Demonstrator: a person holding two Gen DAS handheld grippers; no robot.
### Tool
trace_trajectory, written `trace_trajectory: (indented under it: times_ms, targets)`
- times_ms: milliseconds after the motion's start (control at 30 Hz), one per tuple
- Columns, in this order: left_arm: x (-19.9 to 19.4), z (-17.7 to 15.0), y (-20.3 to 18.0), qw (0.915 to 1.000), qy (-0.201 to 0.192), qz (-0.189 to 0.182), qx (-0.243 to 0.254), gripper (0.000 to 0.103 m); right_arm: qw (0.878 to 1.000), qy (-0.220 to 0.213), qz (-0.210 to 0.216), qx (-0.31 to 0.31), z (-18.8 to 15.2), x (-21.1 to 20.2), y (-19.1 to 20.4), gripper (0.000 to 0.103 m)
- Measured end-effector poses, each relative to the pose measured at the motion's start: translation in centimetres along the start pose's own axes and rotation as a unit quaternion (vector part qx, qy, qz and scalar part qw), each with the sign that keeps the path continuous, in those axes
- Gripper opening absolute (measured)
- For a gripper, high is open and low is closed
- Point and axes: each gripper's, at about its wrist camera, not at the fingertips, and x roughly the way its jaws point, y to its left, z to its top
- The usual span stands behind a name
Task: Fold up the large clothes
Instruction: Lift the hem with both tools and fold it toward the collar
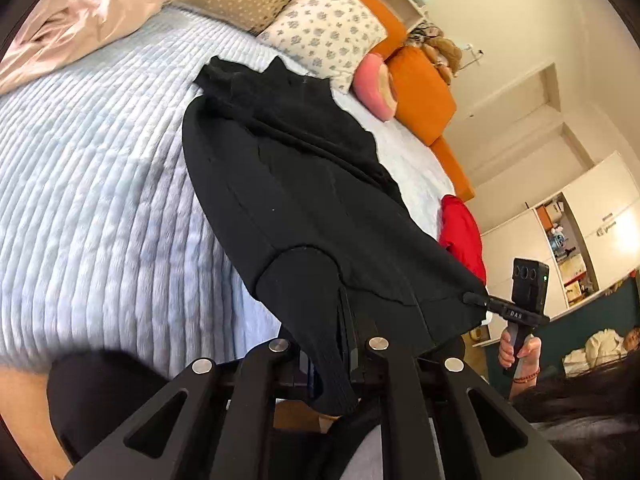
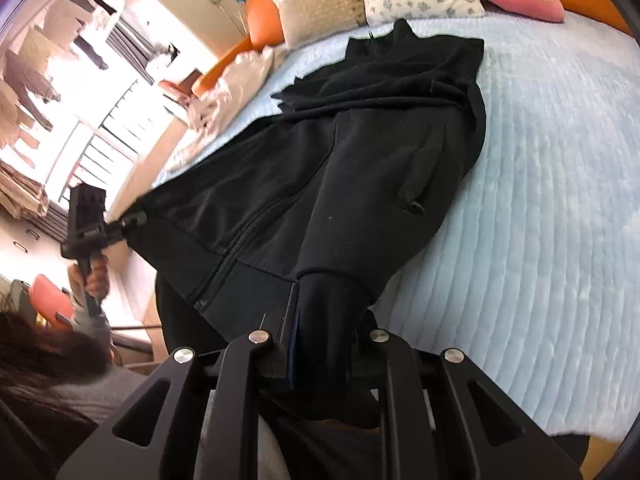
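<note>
Open quilted bedspread left of the black jacket; pillows crowd the headboard end, crumpled pink fabric the far corner, red garment the right edge.

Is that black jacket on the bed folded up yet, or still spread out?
Not yet folded: the black jacket lies lengthwise over the bed, sleeves folded across, hem lifted.

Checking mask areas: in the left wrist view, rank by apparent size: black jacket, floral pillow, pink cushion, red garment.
1. Black jacket, by far the largest, though it is nearest the camera.
2. Floral pillow.
3. Pink cushion and red garment look about alike; the red garment is partly hidden by the jacket, so I will not rank them.
</note>
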Motion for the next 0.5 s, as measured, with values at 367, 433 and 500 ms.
trace_trajectory:
  times_ms: [367,433,500]
  targets:
    - [5.1,4.2,1.8,0.9993,0.021,0.003,-0.031,0.013,0.999,0.010,0.015,0.044,4.2,3.8,-3.3,0.016]
    - [5.4,6.8,1.3,0.9997,0.008,0.003,-0.021,0.013,1.000,-0.005,0.007,0.028,6.5,3.4,-3.1,0.016]
    - [5.6,9.4,0.8,1.0000,-0.001,0.003,-0.008,0.014,1.000,-0.018,-0.001,0.015,9.4,3.1,-3.1,0.016]
